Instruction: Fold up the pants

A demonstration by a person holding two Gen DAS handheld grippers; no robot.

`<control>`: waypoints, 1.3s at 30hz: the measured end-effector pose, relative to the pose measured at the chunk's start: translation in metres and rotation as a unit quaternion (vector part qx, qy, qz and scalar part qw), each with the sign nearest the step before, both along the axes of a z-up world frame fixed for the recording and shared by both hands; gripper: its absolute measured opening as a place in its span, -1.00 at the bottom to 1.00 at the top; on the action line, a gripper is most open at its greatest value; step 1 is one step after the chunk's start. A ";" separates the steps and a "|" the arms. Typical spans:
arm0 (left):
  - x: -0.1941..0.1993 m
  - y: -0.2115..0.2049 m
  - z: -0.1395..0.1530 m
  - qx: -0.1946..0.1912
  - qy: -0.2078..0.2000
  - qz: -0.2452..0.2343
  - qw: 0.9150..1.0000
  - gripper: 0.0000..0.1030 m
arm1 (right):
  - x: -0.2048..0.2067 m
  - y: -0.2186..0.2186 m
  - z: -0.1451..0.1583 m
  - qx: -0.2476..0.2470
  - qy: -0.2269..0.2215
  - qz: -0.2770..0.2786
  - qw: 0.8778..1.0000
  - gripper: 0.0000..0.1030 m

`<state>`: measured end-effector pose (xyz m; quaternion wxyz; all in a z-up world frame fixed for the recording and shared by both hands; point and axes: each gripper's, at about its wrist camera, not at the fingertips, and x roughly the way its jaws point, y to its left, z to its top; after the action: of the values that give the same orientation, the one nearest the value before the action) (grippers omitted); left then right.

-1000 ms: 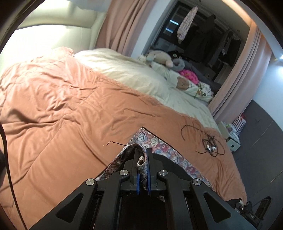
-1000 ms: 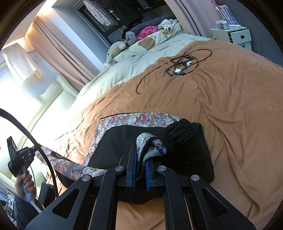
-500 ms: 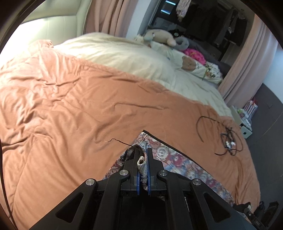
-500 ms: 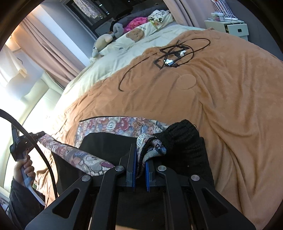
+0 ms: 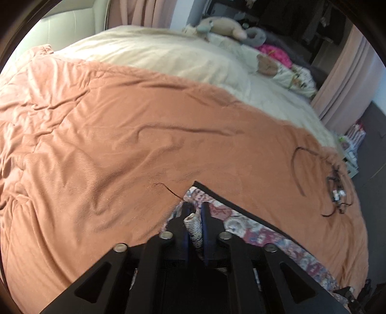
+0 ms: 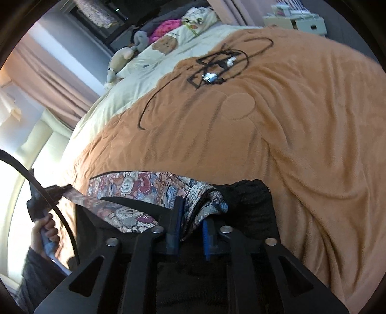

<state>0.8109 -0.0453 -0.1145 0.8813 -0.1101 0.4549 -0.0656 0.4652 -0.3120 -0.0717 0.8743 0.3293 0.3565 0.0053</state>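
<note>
The pants (image 5: pixel 243 224) are patterned in red, blue and cream with a black lining and lie on the orange blanket (image 5: pixel 108 145). My left gripper (image 5: pixel 194 212) is shut on one edge of the pants, near the blanket. My right gripper (image 6: pixel 191 210) is shut on a bunched fold of the pants (image 6: pixel 144 184), next to its black ribbed waistband (image 6: pixel 251 198). The cloth stretches leftward in the right wrist view to the left gripper (image 6: pixel 54 193), held in a hand.
A tangle of black cables (image 6: pixel 217 67) lies on the orange blanket (image 6: pixel 301 125) further up the bed; it also shows in the left wrist view (image 5: pixel 335 188). Stuffed toys (image 5: pixel 224 26) and pillows sit at the head. A white bedside unit (image 6: pixel 296 21) stands beyond.
Both grippers have moved forward and lower over the bed while still gripping the pants. The pants edge now lies further up the blanket, and the cables appear nearer.
</note>
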 end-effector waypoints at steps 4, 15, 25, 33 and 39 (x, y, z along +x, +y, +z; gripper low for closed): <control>0.000 0.005 0.001 -0.005 -0.014 0.004 1.000 0.49 | -0.007 -0.006 0.007 0.015 -0.031 0.007 0.999 0.42; -0.021 -0.014 -0.011 0.135 -0.005 -0.078 0.988 0.56 | -0.018 -0.003 0.016 -0.125 0.014 0.051 0.991 0.53; -0.004 -0.037 -0.043 0.214 0.002 -0.115 0.970 0.55 | 0.013 -0.005 0.012 -0.178 0.050 0.096 0.978 0.52; 0.015 -0.055 -0.050 0.210 -0.027 -0.135 0.968 0.27 | 0.023 -0.006 0.004 -0.187 0.038 0.112 0.975 -0.12; 0.025 -0.066 -0.064 0.226 -0.020 -0.138 0.964 -0.53 | 0.020 -0.005 0.005 -0.205 0.032 0.111 0.972 -0.38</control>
<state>0.8355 -0.1113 -0.1782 0.8747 0.1567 0.4507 -0.0844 0.4848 -0.3169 -0.0664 0.9053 0.1017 0.4121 0.0188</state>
